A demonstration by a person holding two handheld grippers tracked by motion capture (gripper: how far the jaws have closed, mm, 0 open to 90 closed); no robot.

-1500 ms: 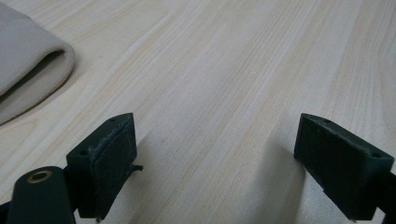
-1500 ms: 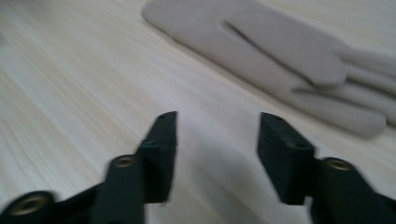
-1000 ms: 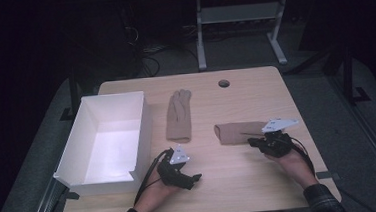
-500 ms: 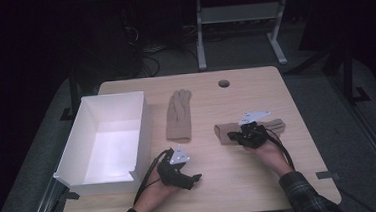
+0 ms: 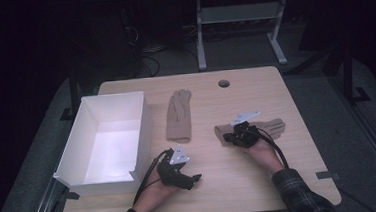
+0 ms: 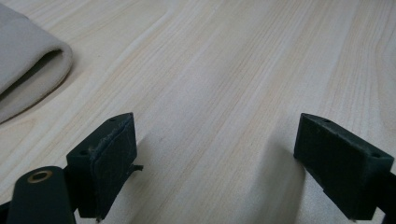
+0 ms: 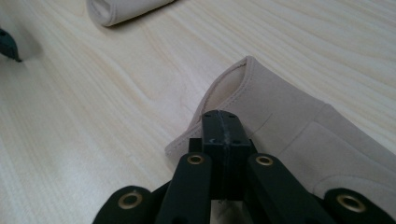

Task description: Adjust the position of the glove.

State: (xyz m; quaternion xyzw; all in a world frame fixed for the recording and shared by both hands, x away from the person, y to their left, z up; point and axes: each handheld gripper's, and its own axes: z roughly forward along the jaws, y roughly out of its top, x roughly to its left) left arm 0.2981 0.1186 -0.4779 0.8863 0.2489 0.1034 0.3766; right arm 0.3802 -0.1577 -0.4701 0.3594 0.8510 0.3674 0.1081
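While your right hand-held gripper (image 5: 239, 135) sits over the cuff end of the tan glove (image 5: 272, 127) near the right side of the surface (image 5: 261, 181), its jaws are pressed together with no gap between them. In the right gripper view they meet right at the cuff's edge (image 7: 224, 93), which lifts off the wood there, but the jaws hide the contact point, so you cannot tell whether any fabric is pinched between them. From above, your hand and the gripper cover the middle of that glove; only its cuff and fingertips show on either side.

Your left hand-held gripper (image 5: 180, 172) rests low near the front edge of the surface, just beside the white box (image 5: 143, 134), its jaws spread wide over bare wood with nothing between them. The second glove (image 5: 179, 117) lies flat between the box and the first glove, fingers pointing away from you; in the left gripper view only a cuff corner (image 6: 28, 70) shows, cut off by the frame. The room beyond the surface is too dark to make out well.
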